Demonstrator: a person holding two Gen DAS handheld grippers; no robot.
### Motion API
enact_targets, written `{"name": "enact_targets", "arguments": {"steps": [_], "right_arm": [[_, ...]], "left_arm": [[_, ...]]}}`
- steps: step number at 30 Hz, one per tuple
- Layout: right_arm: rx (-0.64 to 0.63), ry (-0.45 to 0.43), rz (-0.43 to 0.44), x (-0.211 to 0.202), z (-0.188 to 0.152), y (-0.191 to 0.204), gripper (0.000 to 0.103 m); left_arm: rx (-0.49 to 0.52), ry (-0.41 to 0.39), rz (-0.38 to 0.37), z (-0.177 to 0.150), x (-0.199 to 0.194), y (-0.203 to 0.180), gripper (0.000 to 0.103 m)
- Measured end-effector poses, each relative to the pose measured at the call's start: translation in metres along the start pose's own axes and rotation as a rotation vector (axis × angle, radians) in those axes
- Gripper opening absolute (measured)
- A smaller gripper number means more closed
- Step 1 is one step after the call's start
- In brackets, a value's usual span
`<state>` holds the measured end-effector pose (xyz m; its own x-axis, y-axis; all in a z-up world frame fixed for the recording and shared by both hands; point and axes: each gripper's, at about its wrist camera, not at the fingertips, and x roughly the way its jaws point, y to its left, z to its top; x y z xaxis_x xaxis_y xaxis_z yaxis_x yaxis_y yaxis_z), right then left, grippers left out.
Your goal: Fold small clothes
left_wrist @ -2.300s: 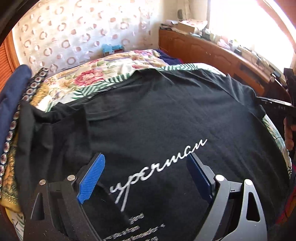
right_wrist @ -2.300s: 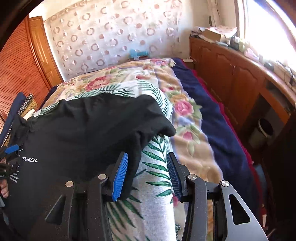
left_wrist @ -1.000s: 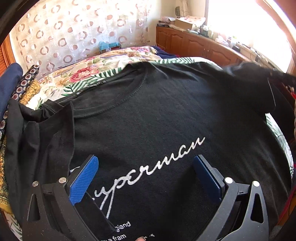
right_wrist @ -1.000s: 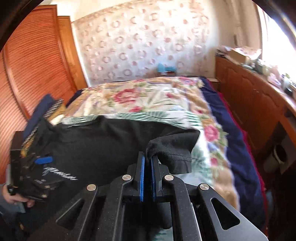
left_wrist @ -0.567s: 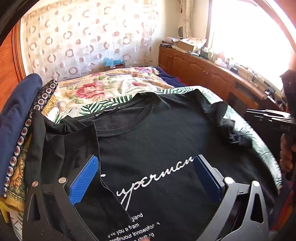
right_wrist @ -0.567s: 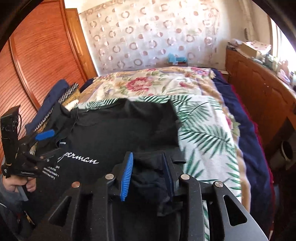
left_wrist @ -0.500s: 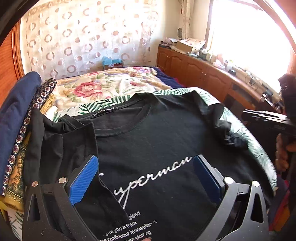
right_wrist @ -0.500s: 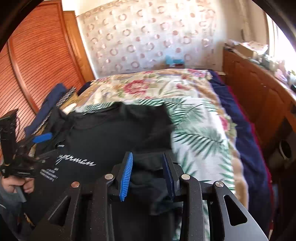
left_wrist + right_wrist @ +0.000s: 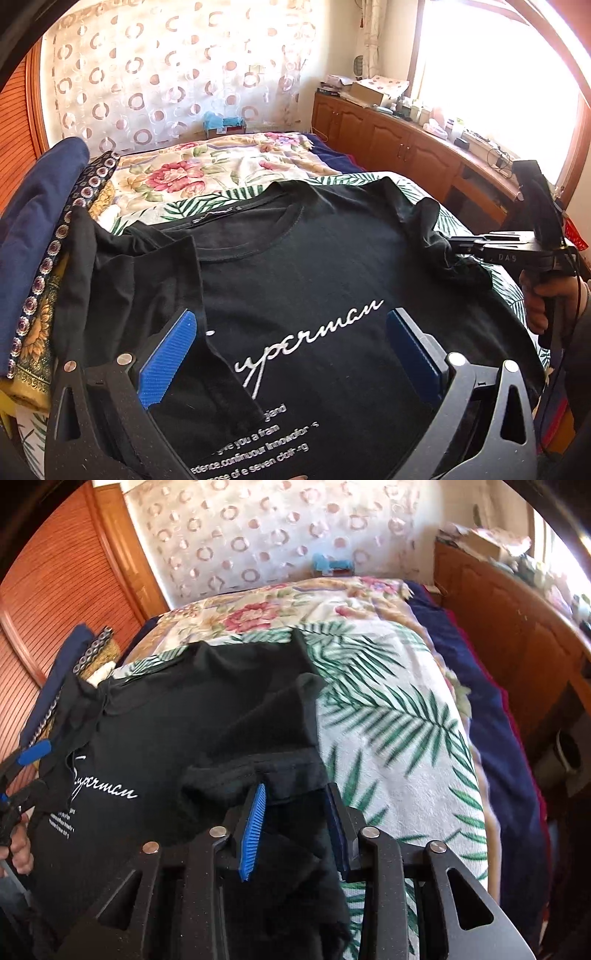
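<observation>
A black T-shirt (image 9: 314, 266) with white "Superman" script lies front up on the bed. Its left sleeve (image 9: 147, 280) is folded in over the chest. My left gripper (image 9: 291, 314) hovers open above the lettering with nothing between its pads. The right sleeve (image 9: 291, 768) lies bunched at the shirt's right edge. My right gripper (image 9: 296, 786) is low over it, and its jaws are closing with loose sleeve cloth between them. The blue pads (image 9: 253, 830) do not press the cloth. The left wrist view shows the right gripper (image 9: 456, 243) at the sleeve (image 9: 439, 236), with a hand behind it.
The bed cover (image 9: 399, 738) has palm leaves and flowers. Folded dark blue and patterned cloths (image 9: 33, 206) are piled along the bed's left side. Wooden cabinets (image 9: 406, 147) with clutter on top run along the right wall. A slatted wooden door (image 9: 48, 590) stands at the left.
The right gripper, shut on the raised sleeve a second ago, opened and let it drop at the shirt's edge, then sank over it with narrower jaws. The left gripper drew back and up, staying open.
</observation>
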<state>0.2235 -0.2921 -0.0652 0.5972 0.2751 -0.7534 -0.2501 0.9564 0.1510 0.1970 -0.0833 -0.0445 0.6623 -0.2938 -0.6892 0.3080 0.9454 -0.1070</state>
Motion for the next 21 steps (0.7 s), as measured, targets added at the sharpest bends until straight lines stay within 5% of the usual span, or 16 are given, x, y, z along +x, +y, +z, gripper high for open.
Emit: {"name": "enact_targets", "arguments": {"steps": [1,4,15,17,19,21], "right_arm": [[-0.013,-0.007,0.003,-0.001,0.003,0.005,0.010],[-0.053,-0.051,0.025,-0.009,0.016,0.017,0.005],[-0.165,-0.117,0.006,-0.017,0.028,0.040,0.003],[-0.158,-0.102,-0.065,-0.008,0.023,0.031,0.018],[-0.142,-0.081,-0.113,-0.003,0.017,0.027,0.050],[-0.126,-0.056,-0.129,0.003,0.007,0.020,0.052]], "left_arm": [[-0.005,0.000,0.002,-0.001,0.000,0.002,0.103],[-0.023,-0.002,0.006,-0.003,-0.001,0.008,0.103],[-0.042,0.003,0.011,-0.012,-0.005,0.020,0.103],[-0.043,0.010,0.009,-0.014,-0.003,0.021,0.103],[-0.043,0.015,0.001,-0.016,-0.001,0.020,0.103],[-0.041,0.018,-0.004,-0.016,-0.001,0.019,0.103]]}}
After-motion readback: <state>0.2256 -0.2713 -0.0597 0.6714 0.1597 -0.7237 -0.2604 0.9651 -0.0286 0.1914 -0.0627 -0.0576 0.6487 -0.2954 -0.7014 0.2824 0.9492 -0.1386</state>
